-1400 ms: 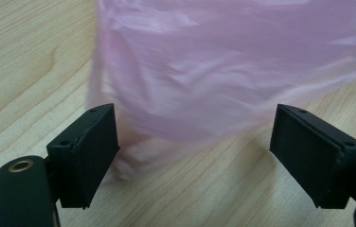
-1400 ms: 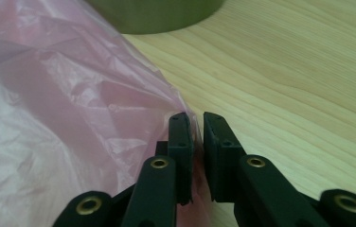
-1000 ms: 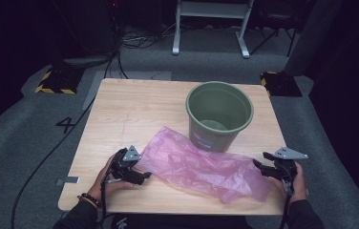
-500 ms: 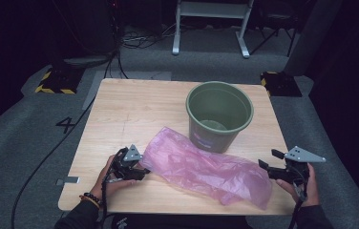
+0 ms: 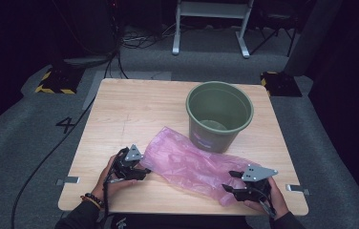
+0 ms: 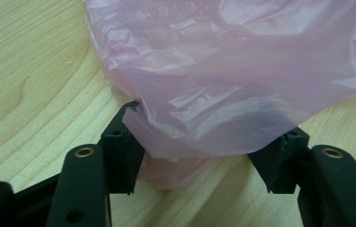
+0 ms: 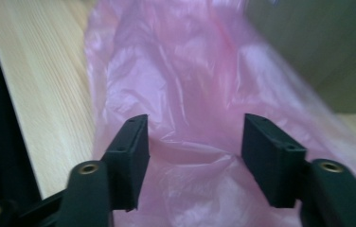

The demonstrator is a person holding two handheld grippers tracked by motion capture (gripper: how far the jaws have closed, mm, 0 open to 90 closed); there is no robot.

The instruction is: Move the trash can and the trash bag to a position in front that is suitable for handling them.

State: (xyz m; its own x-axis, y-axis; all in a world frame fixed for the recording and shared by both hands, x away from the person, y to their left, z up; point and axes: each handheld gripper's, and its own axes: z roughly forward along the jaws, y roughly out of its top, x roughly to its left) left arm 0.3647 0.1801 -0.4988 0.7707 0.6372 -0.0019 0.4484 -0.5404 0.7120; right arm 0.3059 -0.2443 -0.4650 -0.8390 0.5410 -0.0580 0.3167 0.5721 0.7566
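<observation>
On table: one bag, one bucket

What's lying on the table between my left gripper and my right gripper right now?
The pink plastic bag spans the stretch from the left gripper to the right gripper, seen in the high view. Its ends reach between both sets of jaws.

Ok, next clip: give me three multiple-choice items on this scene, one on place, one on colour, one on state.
1. Where is the bucket?
A. on the floor
B. on the table's far right part
C. in a hand

2. What colour is the bag?
A. pink
B. blue
C. black

3. How does the bag lie?
A. inside the bucket
B. folded square
C. crumpled on the table

B: the bucket stands upright beyond the bag.
A: it is translucent pink in both gripper views.
C: it sprawls between the left gripper and the right gripper.
</observation>
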